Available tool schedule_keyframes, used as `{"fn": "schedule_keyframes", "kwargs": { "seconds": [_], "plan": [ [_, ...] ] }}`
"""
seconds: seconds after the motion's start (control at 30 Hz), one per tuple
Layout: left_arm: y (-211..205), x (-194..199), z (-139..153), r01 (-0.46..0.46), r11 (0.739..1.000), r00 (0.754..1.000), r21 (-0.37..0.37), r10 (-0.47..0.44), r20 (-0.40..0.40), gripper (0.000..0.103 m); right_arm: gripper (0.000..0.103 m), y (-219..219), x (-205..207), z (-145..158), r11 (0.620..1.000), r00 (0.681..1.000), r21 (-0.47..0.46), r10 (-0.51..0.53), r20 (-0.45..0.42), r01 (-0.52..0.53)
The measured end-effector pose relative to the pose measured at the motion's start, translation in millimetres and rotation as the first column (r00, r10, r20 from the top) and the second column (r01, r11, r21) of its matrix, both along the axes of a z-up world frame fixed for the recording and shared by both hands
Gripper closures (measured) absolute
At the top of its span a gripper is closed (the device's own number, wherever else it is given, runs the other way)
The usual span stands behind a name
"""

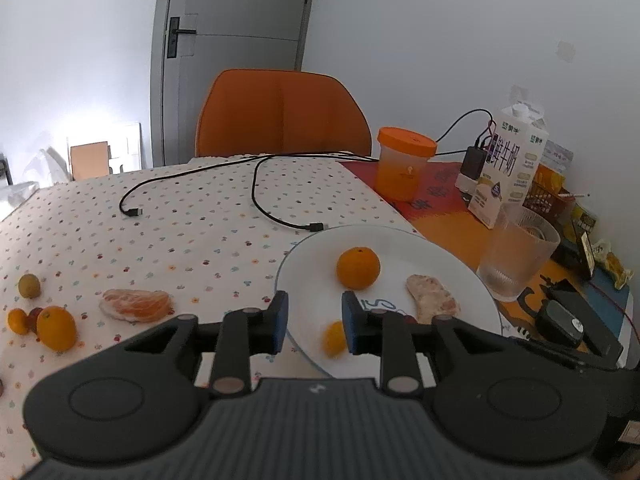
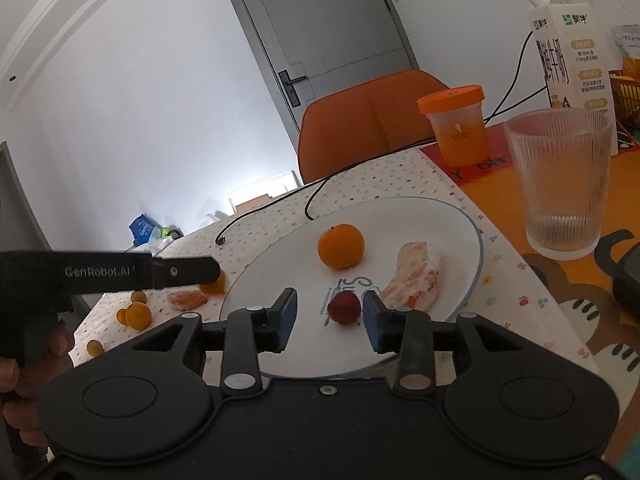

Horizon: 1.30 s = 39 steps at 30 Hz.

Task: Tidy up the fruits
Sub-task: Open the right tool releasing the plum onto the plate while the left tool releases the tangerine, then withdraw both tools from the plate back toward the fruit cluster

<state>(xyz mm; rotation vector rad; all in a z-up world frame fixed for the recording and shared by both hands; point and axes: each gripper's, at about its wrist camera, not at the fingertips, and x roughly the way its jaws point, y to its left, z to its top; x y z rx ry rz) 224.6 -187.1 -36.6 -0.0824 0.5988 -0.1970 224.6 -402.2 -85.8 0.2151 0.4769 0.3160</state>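
A white plate holds a whole orange and a peeled citrus piece. My left gripper hangs over the plate's left rim. Its jaws stand apart, and a blurred small orange fruit sits low by the right pad, clear of the left one. My right gripper is open over the plate's near part, with a small red fruit lying between its fingers, close to the right pad. On the cloth to the left lie a peeled segment, an orange and several small fruits.
A ribbed glass stands right of the plate. Behind it are an orange-lidded jar, a milk carton and a charger. Black cables cross the dotted cloth. An orange chair stands at the far edge. A hand holds the left gripper.
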Motion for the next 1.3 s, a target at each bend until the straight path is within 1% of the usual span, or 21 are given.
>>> {"fn": "schedule_keyframes", "kwargs": {
  "seconds": [0.1, 0.17, 0.23, 0.33, 0.47, 0.6, 0.87, 1.3],
  "plan": [
    [9.7, -1.3, -0.3, -0.033, 0.999, 0.999, 0.005, 0.033, -0.008, 0.075, 0.055, 4.1, -1.8, 0.1, 1.000, 1.000, -0.005, 0.014, 0.006, -0.014],
    [18.5, -3.0, -0.9, -0.061, 0.998, 0.998, 0.004, 0.061, -0.013, 0.068, 0.054, 6.4, -1.5, -0.1, 1.000, 1.000, -0.003, 0.024, 0.004, -0.023],
    [28.0, -6.0, -1.7, -0.083, 0.997, 0.996, -0.003, 0.083, -0.012, 0.058, 0.051, 9.7, -1.2, -0.7, 1.000, 1.000, -0.007, 0.030, 0.003, -0.030],
    [42.6, -10.9, -3.1, -0.115, 0.993, 0.993, -0.011, 0.115, -0.012, 0.047, 0.047, 14.4, -1.5, -1.4, 0.999, 0.999, -0.013, 0.036, -0.001, -0.036],
    [60.8, -18.5, -4.5, -0.152, 0.988, 0.988, -0.008, 0.152, -0.009, 0.041, 0.044, 20.5, -1.8, -1.1, 0.999, 0.999, -0.016, 0.042, -0.003, -0.042],
    [80.5, -24.4, -5.1, -0.196, 0.980, 0.981, -0.026, 0.196, -0.010, 0.029, 0.040, 28.0, -3.4, 0.4, 0.999, 0.999, -0.017, 0.039, 0.003, -0.039],
    [108.5, -36.5, -3.7, -0.249, 0.967, 0.968, -0.047, 0.250, -0.001, 0.024, 0.031, 49.2, -4.4, 0.8, 0.997, 0.998, -0.047, 0.061, -0.006, -0.062],
    [152.5, -52.3, -7.5, -0.319, 0.946, 0.948, -0.061, 0.319, -0.005, 0.024, 0.028, 87.1, -5.7, 5.0, 0.988, 0.992, -0.089, 0.125, -0.008, -0.125]
  ]
}}
